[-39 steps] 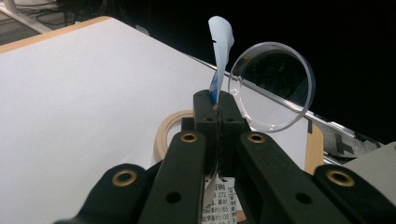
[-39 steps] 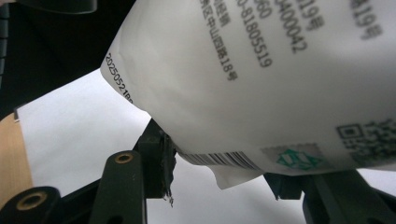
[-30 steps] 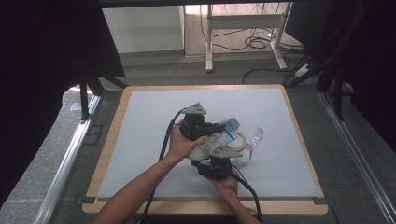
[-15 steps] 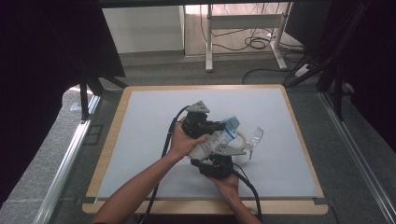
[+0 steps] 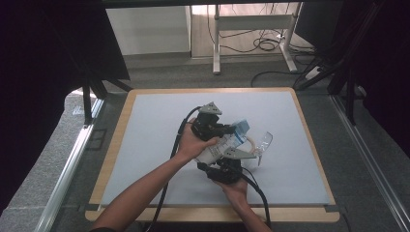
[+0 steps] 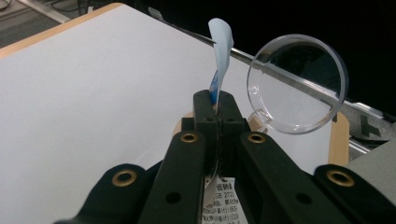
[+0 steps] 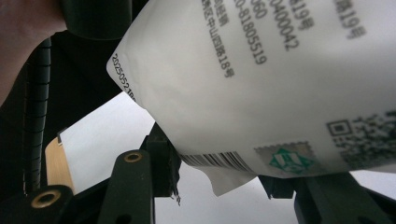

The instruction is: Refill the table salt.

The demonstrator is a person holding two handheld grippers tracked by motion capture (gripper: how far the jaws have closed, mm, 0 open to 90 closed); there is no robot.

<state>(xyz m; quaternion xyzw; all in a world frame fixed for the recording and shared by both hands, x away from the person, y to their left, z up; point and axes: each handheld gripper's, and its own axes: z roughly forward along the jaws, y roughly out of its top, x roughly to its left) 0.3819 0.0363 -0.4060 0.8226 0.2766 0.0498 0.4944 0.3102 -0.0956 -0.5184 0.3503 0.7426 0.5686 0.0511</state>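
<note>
A white pouch (image 5: 223,144) with black print and a blue top (image 5: 241,127) is held up over the middle of the table between both grippers. My left gripper (image 5: 231,129) is shut on the blue top strip (image 6: 221,42), which curls up beyond the jaws (image 6: 216,100). My right gripper (image 5: 223,153) comes from below, and its jaws (image 7: 219,170) clamp the printed lower end of the pouch (image 7: 261,84), near a barcode and a torn corner. A clear glass cup (image 5: 261,143) lies on its side just right of the pouch, its round mouth (image 6: 297,84) facing the left gripper.
The table has a pale mat (image 5: 145,125) with a wooden border (image 5: 116,145). Black cables (image 5: 174,145) trail from both grippers toward the front edge. Dark stands and a desk frame (image 5: 217,43) are beyond the far edge.
The left gripper has edged slightly to the right with the pouch's top. The right gripper and the cup stay as they were.
</note>
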